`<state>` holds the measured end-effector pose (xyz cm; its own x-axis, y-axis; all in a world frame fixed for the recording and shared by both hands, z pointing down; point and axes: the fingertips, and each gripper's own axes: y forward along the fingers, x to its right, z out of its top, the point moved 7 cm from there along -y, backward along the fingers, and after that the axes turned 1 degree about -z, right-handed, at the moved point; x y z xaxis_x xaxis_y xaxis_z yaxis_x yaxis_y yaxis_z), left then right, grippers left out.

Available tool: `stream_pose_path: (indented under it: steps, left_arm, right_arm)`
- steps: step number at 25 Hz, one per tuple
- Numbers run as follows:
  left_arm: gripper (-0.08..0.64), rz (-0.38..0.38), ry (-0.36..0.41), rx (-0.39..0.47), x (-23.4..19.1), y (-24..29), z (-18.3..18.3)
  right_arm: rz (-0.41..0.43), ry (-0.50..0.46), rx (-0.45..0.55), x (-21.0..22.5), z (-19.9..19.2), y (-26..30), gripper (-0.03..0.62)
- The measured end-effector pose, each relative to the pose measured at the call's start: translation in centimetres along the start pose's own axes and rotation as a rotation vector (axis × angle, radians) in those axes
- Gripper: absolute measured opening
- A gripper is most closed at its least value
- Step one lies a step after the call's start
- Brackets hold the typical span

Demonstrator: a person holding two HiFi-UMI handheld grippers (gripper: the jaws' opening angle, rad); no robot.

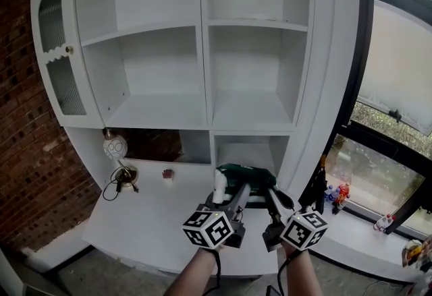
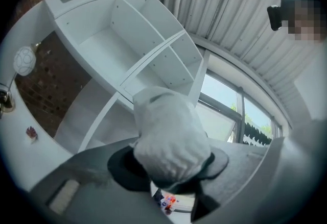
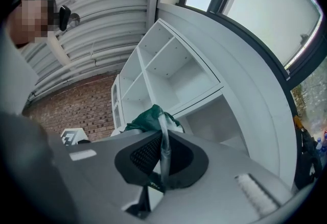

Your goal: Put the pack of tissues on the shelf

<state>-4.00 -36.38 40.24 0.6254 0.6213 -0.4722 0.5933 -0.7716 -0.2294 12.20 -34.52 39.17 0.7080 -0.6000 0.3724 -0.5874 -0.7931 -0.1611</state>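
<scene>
left gripper [image 2: 171, 179]: jaws closed round the white bulging end of the pack of tissues [image 1: 244, 176] — the soft end is seen squashed between the pads.
right gripper [image 3: 162, 167]: jaws clenched tight on a thin fold of the green wrapper at the pack's other end.
pack position: held between the two grippers, low over the worktop [image 1: 152, 224] and in front of the shelf [image 1: 246, 116]. Whether it touches the worktop cannot be told.
handling: judged light and soft — the wrapper film looks slippery and is crumpled, and the contents give under pressure. Not judged fragile.
where to hold: the body or a bunched end is judged safer than the film edge, which could tear or slide out of a pinch.
shelf detail: white, with nothing seen in its compartments. A low open compartment [image 1: 246, 153] lies right behind the pack, and wider shelves are seen higher up.
</scene>
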Motion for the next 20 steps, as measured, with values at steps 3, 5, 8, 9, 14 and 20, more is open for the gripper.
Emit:
stream_pose_path:
  steps: [3,5,8,9,14,20]
  left_arm:
    - [0.244,-0.003,0.067,-0.012,0.3,-0.1,0.3]
    - [0.262,-0.008,0.104,-0.020,0.5,-0.2,0.5]
    - [0.267,-0.007,0.138,-0.023,0.8,-0.4,0.5]
    - [0.272,0.000,0.148,-0.021,0.8,-0.6,0.5]
    - [0.279,0.027,0.137,-0.002,0.5,-1.1,0.5]
    - [0.264,0.093,0.175,0.030,0.4,-1.9,0.4]
  right_arm:
    - [0.006,0.000,0.012,0.0,0.3,-0.2,0.003]
    - [0.013,-0.003,0.016,0.0,0.5,-0.4,0.003]
    - [0.014,-0.017,0.018,-0.2,0.7,-0.6,0.003]
    - [0.011,-0.022,0.020,-0.2,0.7,-0.7,0.003]
    - [0.004,-0.038,0.027,0.2,1.2,-1.6,0.003]
    - [-0.010,-0.075,0.022,0.4,1.5,-2.1,0.003]
